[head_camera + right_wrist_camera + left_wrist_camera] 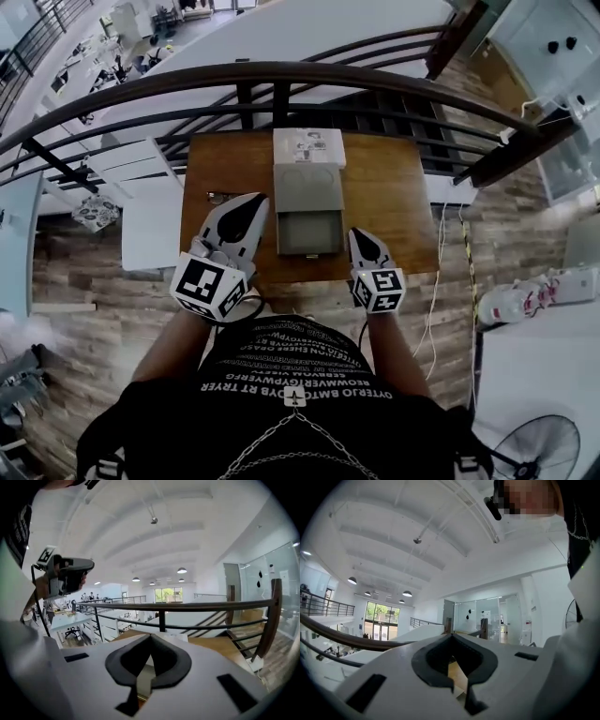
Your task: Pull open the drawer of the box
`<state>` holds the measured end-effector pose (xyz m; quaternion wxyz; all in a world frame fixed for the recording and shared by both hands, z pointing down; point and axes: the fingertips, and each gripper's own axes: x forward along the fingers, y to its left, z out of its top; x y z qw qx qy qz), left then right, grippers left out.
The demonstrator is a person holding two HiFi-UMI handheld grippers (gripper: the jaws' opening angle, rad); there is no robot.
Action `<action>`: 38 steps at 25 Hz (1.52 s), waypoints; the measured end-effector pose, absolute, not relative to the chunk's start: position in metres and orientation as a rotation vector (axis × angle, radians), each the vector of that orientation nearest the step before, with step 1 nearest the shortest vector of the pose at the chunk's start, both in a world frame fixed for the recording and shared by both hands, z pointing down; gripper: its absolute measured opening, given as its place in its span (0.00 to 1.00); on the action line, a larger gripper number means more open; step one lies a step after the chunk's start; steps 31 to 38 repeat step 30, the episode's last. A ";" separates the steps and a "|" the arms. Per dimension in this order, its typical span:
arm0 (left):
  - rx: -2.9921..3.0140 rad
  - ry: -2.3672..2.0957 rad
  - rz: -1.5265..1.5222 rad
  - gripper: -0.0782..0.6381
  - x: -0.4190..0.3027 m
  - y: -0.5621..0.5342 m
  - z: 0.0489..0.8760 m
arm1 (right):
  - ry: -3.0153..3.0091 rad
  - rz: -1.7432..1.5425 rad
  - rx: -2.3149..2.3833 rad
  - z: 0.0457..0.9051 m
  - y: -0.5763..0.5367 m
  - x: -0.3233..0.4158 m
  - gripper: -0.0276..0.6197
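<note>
The box [308,178] sits about mid-desk [394,197], long axis running near-to-far. Its drawer [308,232] opens toward the near side, so it points straight back at the person. The drawer's already slid out a good way, front edge close to the near edge of the desk. All you can see inside it is a plain grey bottom. The far end of the box has a white top with some print on it [309,147].

The drawer ends up between the two grippers. The left gripper [257,200] has its jaws closed tip to tip with nothing in them, and its tip is just beside the left wall of the box. Whether it actually touches is hard to call. The right gripper [357,234] is closed and empty too, just off the drawer's right side toward its near corner. A dark curved railing [281,73] runs past the far side of the desk.
</note>
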<state>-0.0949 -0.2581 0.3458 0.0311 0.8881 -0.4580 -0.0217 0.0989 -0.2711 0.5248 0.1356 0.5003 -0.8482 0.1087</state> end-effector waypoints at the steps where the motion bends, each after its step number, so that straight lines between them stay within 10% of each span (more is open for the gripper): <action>1: 2.732 -1.445 -0.062 0.11 -0.095 -0.252 0.345 | -2.488 0.293 1.419 0.511 -0.269 0.096 0.04; 16: 2.647 -1.620 0.056 0.11 -0.073 -0.194 0.357 | -2.676 -0.007 1.240 0.370 -0.220 0.091 0.03; 38: 2.690 -1.569 0.054 0.11 -0.018 -0.220 0.365 | -2.669 0.069 1.250 0.388 -0.237 0.130 0.03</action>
